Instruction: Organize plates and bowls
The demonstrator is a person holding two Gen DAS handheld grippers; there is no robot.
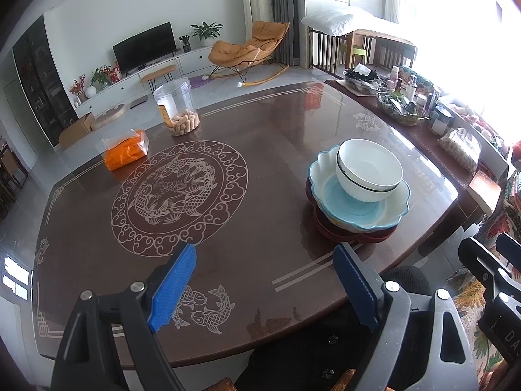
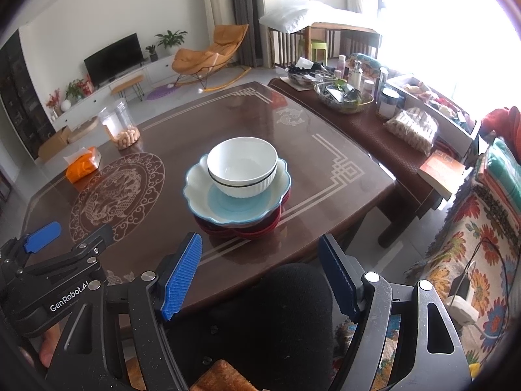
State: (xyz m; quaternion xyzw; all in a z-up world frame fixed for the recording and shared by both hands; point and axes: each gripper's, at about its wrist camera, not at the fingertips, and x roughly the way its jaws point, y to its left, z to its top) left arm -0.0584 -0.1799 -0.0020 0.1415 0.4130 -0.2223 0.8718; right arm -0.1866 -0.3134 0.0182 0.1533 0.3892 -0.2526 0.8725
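A white ribbed bowl [image 1: 369,169] [image 2: 242,166] sits in a scalloped pale blue bowl [image 1: 355,210] [image 2: 198,195], which rests on stacked dark red plates [image 1: 329,229] [image 2: 257,231] on the brown table [image 1: 260,169] [image 2: 325,179]. My left gripper [image 1: 267,288] is open and empty above the table's near edge, left of the stack. My right gripper [image 2: 260,273] is open and empty, held back from the near edge in front of the stack. The left gripper also shows in the right wrist view [image 2: 76,238], and the right gripper's fingers [image 1: 508,247] show in the left wrist view.
A clear jar of snacks [image 1: 177,107] [image 2: 122,127] and an orange tissue pack [image 1: 125,151] [image 2: 83,163] stand at the table's far left. A side bench [image 2: 374,130] with baskets, bottles and a book [image 2: 441,172] runs along the right. A black-clad knee [image 2: 270,309] is below the grippers.
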